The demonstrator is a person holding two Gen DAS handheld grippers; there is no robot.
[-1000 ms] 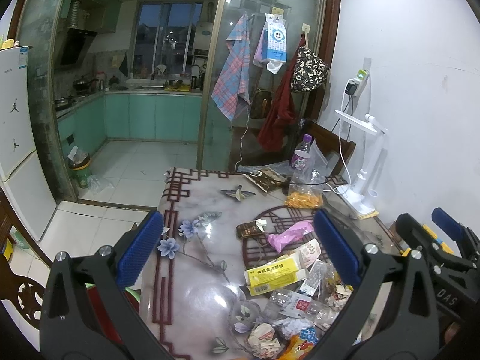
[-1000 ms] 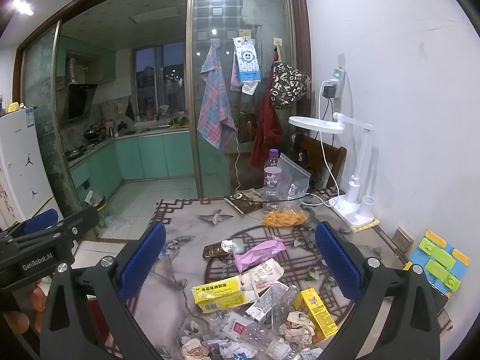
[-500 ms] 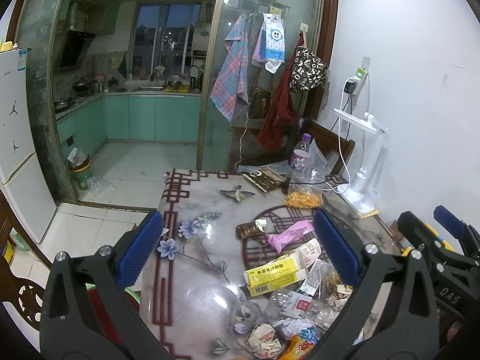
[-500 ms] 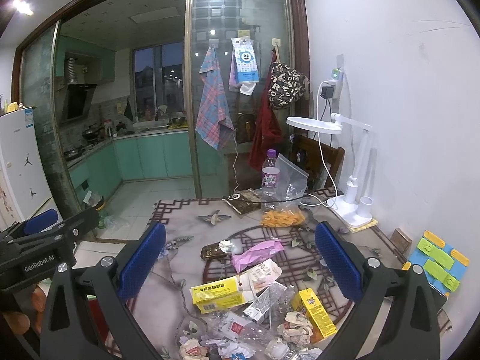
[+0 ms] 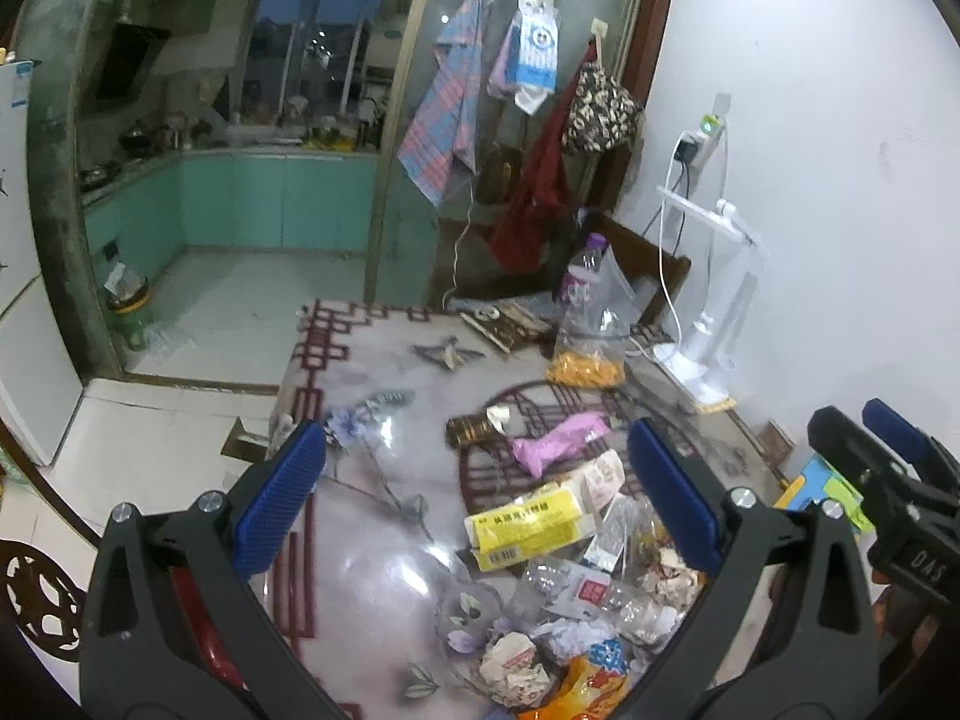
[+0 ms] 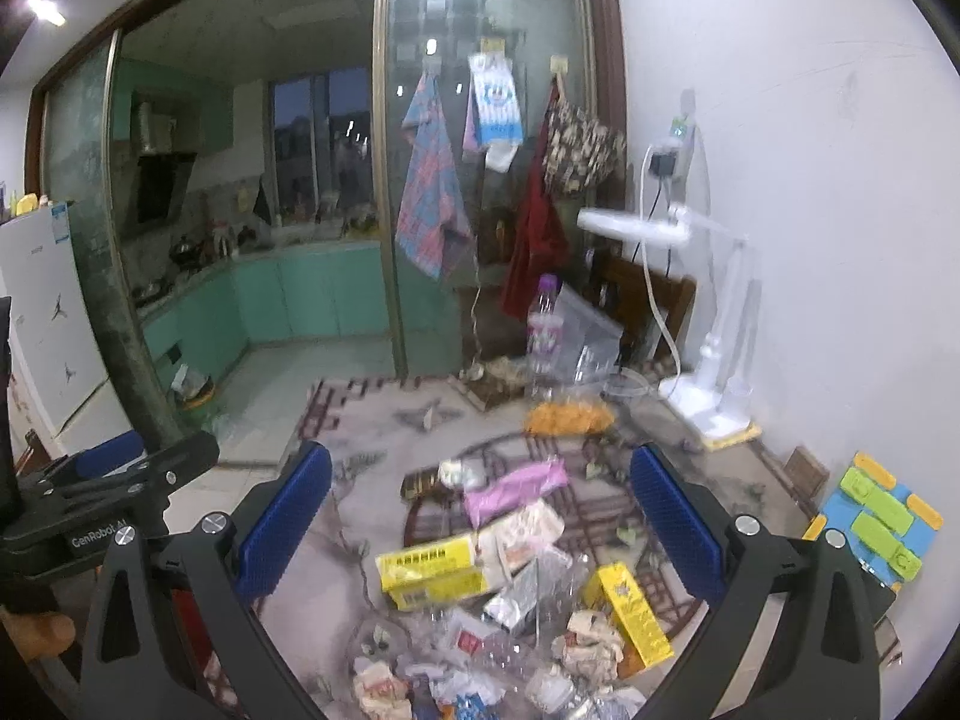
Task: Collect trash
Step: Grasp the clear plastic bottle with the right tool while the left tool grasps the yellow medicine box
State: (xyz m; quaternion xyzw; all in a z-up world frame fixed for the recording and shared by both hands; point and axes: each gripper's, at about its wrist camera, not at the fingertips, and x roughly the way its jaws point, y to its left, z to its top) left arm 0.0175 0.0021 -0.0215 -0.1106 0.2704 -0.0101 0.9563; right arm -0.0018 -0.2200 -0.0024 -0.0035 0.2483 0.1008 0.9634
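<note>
left hand-held gripper (image 5: 480, 504): spread, holding nothing | right hand-held gripper (image 6: 480, 516): spread, holding nothing | trash pile (image 6: 510, 612): on counter (image 5: 372, 570), below and between both grippers' fingers | yellow box (image 5: 531, 525): nearest, untouched

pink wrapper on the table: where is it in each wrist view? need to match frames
Left wrist: pink wrapper lies right of centre, between the gripper's fingers, just above the yellow box.
Right wrist: pink wrapper lies at centre, again above the yellow box, slightly blurred.
Shared landmark: the white desk lamp against the right wall, beyond the wrapper in both views.
</note>
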